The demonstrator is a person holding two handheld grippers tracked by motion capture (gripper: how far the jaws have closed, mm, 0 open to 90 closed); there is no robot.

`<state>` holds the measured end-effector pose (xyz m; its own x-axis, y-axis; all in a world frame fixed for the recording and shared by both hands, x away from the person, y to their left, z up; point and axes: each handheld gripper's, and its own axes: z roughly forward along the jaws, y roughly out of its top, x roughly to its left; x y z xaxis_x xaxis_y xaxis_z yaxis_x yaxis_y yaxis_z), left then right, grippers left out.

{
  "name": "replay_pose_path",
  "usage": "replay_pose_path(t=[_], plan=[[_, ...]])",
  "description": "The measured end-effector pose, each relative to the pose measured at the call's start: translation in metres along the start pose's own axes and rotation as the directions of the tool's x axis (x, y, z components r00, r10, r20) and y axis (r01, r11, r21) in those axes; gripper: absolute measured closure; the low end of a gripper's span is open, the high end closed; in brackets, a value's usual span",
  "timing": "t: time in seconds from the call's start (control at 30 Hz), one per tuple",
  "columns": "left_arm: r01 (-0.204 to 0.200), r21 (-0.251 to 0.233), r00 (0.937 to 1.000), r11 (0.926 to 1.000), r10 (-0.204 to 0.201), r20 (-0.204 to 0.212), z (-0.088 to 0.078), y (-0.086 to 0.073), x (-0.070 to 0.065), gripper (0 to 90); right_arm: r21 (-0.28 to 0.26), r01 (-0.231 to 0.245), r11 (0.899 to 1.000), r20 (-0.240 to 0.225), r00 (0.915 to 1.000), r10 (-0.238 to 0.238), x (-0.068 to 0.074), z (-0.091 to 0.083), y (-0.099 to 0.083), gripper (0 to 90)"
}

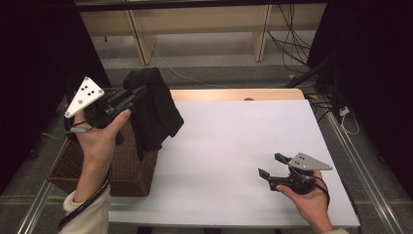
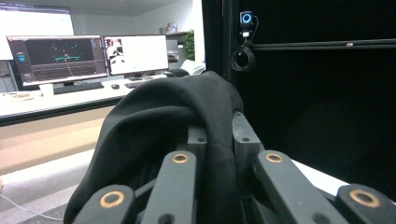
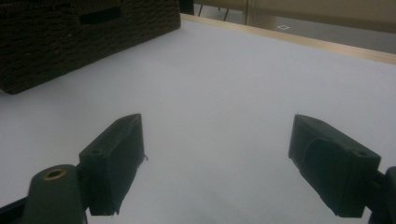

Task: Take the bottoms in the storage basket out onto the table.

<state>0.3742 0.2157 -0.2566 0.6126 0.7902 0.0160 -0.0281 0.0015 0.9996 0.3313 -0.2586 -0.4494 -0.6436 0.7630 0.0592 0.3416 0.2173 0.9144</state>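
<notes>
A black cloth (image 1: pixel 155 109) hangs from my left gripper (image 1: pixel 141 91), which is shut on it and held up over the right side of a brown wicker basket (image 1: pixel 83 163). The cloth's lower end drapes down past the basket's right rim. In the left gripper view the black cloth (image 2: pixel 168 116) is pinched between the two jaws and bulges over their tips. My right gripper (image 1: pixel 271 165) rests low over the white table (image 1: pixel 229 141) at the front right, open with nothing between its fingers (image 3: pixel 114 154).
The wicker basket (image 3: pixel 70 32) stands at the table's left edge. A wooden strip (image 1: pixel 234 94) runs along the table's far edge. Cables (image 1: pixel 292 44) lie on the floor beyond. Monitors (image 2: pixel 88 56) stand on a desk in the background.
</notes>
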Motion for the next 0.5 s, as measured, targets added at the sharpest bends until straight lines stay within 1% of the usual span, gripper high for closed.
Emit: replay_pose_path(t=[0.5], plan=[[-0.001, 0.003, 0.9996, 1.0000, 0.001, 0.028, 0.0039, -0.0006, -0.0074, 81.3, -0.001, 0.003, 1.000, 0.000, 1.0000, -0.003, 0.0000, 0.0000, 0.0000, 19.1]])
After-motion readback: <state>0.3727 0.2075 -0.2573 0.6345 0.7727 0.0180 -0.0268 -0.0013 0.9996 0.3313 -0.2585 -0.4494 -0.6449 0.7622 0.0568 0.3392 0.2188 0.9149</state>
